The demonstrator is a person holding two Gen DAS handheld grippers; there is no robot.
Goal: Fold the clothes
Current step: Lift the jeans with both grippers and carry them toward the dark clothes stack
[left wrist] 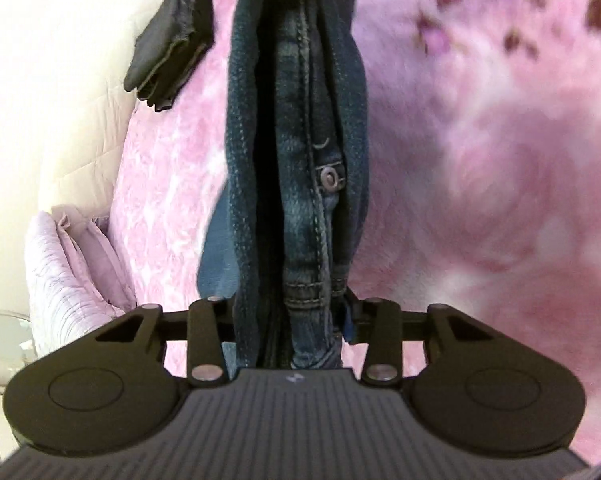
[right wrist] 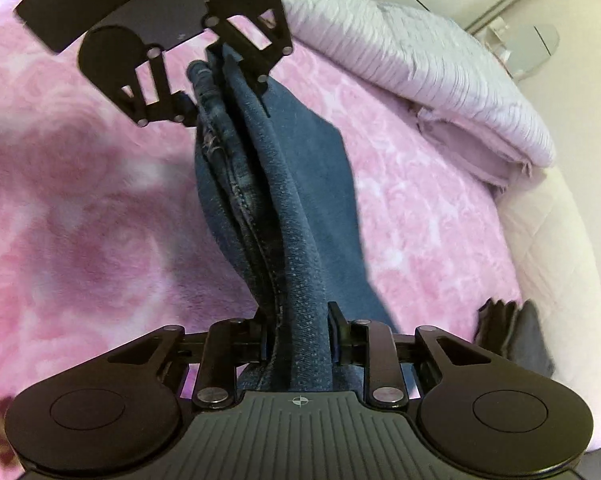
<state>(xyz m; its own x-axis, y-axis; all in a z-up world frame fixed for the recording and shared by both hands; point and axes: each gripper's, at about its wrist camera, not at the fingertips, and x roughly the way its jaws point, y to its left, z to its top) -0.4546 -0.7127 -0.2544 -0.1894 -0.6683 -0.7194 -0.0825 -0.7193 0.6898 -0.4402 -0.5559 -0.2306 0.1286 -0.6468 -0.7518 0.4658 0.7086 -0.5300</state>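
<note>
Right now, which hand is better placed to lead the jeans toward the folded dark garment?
Probably the right. Both claws clamp the jeans, but the folded dark garment lies close beside the right claw and far ahead of the left claw, which sits nearer the lilac pillow.

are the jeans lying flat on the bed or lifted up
Lifted: the jeans hang bunched between both grippers, left gripper and right gripper shut on them above the pink blanket.

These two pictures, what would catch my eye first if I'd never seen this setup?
Dark blue jeans stretch between the two black grippers, the left gripper and the right gripper each clamped on one end. Beneath them spreads a fluffy pink blanket, with a folded dark garment lying near its edge.
</note>
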